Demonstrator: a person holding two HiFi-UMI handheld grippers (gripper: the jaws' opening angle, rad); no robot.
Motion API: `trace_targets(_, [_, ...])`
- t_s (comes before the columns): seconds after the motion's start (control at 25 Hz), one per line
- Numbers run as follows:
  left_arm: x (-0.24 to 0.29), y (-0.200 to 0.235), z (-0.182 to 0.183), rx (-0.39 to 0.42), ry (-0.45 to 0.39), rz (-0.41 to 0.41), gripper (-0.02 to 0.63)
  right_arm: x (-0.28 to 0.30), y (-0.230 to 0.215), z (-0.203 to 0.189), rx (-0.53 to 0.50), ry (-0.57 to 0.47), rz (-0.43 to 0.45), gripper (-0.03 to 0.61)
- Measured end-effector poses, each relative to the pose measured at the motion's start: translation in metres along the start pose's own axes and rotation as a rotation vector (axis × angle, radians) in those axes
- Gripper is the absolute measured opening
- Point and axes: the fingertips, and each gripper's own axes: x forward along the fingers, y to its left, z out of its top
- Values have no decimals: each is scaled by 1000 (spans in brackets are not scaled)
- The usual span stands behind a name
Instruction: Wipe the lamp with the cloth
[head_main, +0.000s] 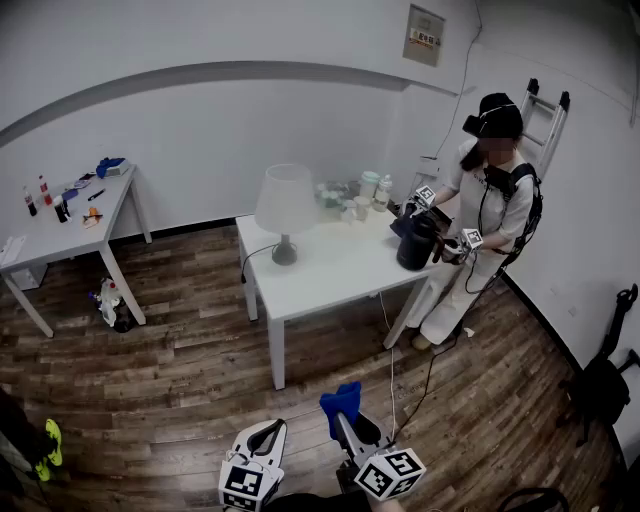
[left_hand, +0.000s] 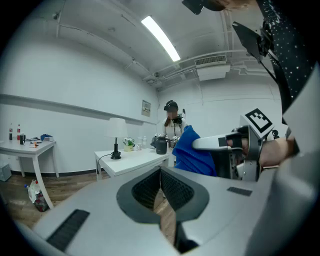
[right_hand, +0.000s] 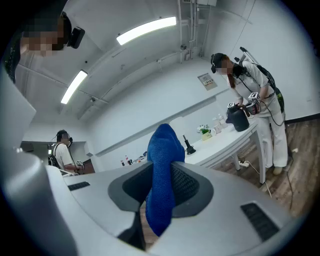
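We held the blue cloth (head_main: 340, 402) pinched in the closed jaws of the right gripper (head_main: 346, 424). Its long axis ran up through the jaws and out toward the white table (head_main: 330, 290), with a fold left free in front, we judged, for wiping. The left gripper (head_main: 264, 440) rode beside it, jaws together on nothing, likely kept free to steady the table lamp (head_main: 285, 208). The lamp stood upright near the table's left end, shade uppermost, well apart from us across the wood floor (head_main: 180, 350); wiping had not yet begun.
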Motion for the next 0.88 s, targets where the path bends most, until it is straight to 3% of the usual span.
trace_targets(0.16, [3, 7, -14, -14, 26, 6, 11, 7, -8, -5, -23, 14, -18, 91])
trace_targets(0.44, [32, 27, -21, -12, 65, 10, 11, 41, -34, 8, 22, 5, -29, 91])
trace_targets(0.64, [79, 50, 0, 44, 60, 4, 11, 86, -58, 36, 47, -27, -4, 91])
trace_targets(0.88, [152, 81, 24, 46, 64, 24, 11, 141, -106, 79, 47, -55, 12, 91])
